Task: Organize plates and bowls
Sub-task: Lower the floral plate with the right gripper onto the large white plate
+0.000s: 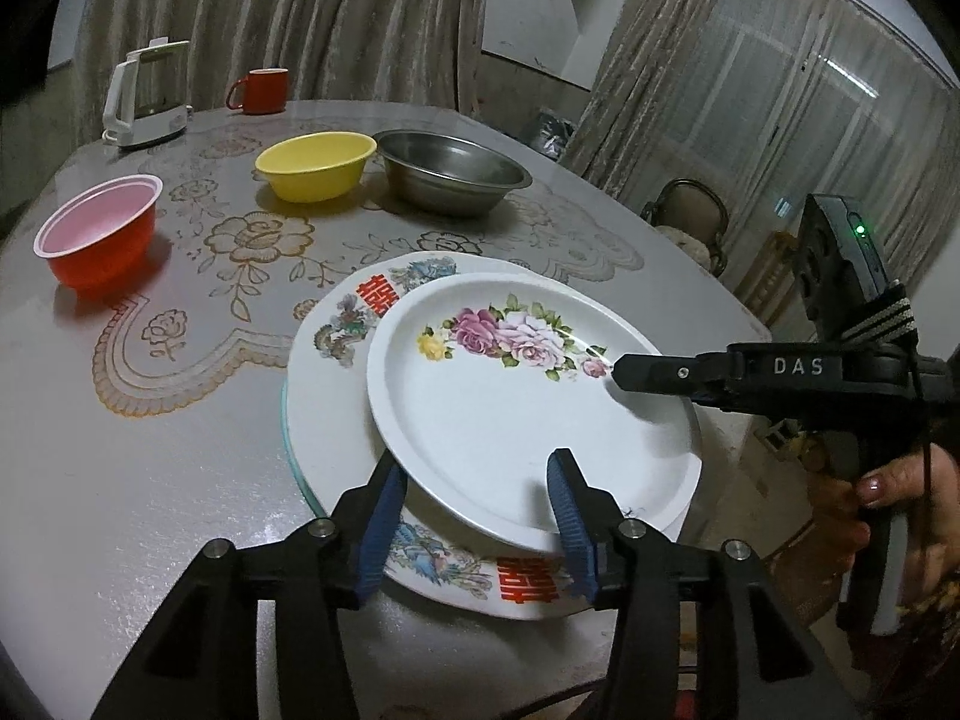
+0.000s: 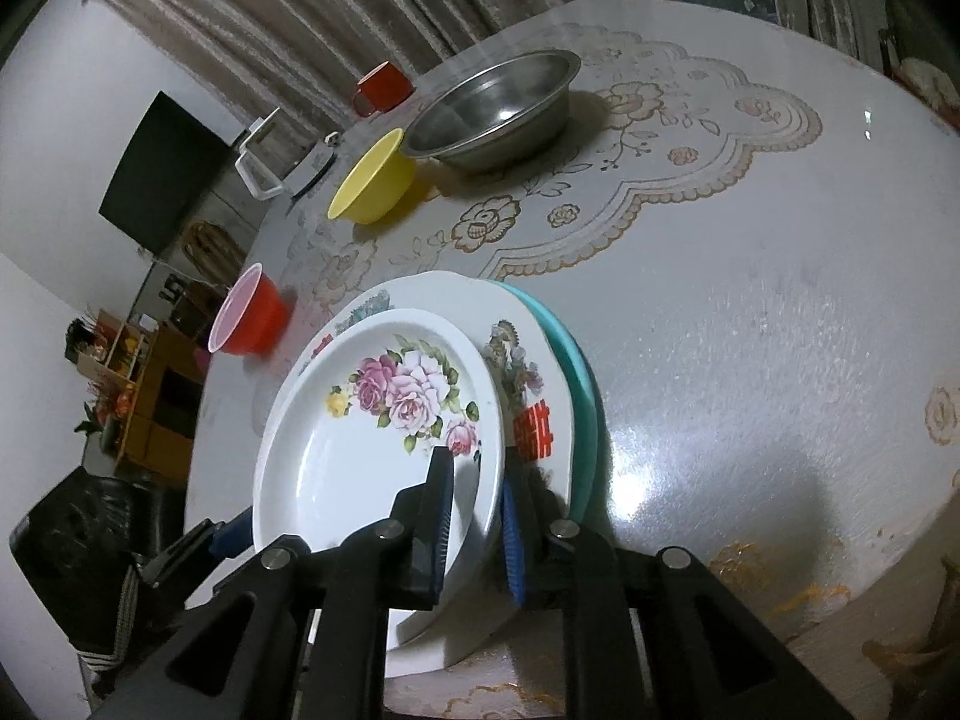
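A white rose plate (image 1: pixel 516 396) (image 2: pixel 360 450) lies on a larger white plate with red characters (image 1: pixel 336 324) (image 2: pixel 528 360), which lies on a teal plate (image 2: pixel 576 360). My left gripper (image 1: pixel 480 480) is open, one finger under the rose plate's near edge and one over it. My right gripper (image 2: pixel 477 480) is shut on the rose plate's rim; it shows from the right in the left wrist view (image 1: pixel 624 369). A red bowl (image 1: pixel 99 234) (image 2: pixel 252 318), a yellow bowl (image 1: pixel 315 165) (image 2: pixel 375 186) and a steel bowl (image 1: pixel 453 171) (image 2: pixel 498 111) stand farther back.
A white kettle (image 1: pixel 147 96) and a red mug (image 1: pixel 261 90) stand at the table's far edge. The round table (image 1: pixel 150 450) has a lace-pattern cover. A chair (image 1: pixel 690 222) stands beyond the right edge.
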The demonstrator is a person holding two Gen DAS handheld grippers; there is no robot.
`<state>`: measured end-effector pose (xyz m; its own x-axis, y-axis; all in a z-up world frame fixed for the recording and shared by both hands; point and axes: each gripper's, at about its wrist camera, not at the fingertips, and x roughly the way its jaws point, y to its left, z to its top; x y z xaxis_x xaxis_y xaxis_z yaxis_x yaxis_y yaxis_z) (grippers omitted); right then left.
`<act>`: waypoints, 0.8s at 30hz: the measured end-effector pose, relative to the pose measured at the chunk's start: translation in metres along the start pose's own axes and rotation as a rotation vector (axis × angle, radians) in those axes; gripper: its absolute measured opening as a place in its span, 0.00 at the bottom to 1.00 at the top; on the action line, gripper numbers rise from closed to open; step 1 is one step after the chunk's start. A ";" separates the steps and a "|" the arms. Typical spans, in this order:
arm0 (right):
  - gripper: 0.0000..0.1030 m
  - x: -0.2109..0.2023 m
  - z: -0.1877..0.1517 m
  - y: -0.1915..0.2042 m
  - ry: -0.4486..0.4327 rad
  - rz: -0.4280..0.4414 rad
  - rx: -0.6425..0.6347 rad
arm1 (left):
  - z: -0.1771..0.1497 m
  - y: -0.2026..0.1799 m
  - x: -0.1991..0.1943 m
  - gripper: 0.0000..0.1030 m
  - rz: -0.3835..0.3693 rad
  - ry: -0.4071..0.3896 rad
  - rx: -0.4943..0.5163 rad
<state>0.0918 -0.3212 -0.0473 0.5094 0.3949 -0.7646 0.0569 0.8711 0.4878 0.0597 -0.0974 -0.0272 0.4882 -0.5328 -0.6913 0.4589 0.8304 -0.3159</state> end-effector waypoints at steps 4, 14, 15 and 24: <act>0.17 0.003 0.002 0.008 0.005 -0.047 -0.046 | 0.006 0.006 -0.001 0.57 -0.039 0.033 -0.042; 0.23 0.011 0.002 0.015 0.037 -0.045 -0.047 | 0.011 0.007 -0.003 0.65 -0.047 0.062 -0.047; 0.23 0.011 0.002 0.015 0.038 -0.044 -0.046 | 0.010 0.006 -0.003 0.65 -0.047 0.063 -0.046; 0.26 0.006 -0.001 0.022 0.033 -0.083 -0.064 | 0.007 0.000 -0.004 0.69 -0.079 0.091 -0.052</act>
<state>0.0955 -0.2994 -0.0411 0.4763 0.3290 -0.8154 0.0420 0.9178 0.3949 0.0629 -0.0964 -0.0196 0.3816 -0.5823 -0.7179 0.4531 0.7948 -0.4038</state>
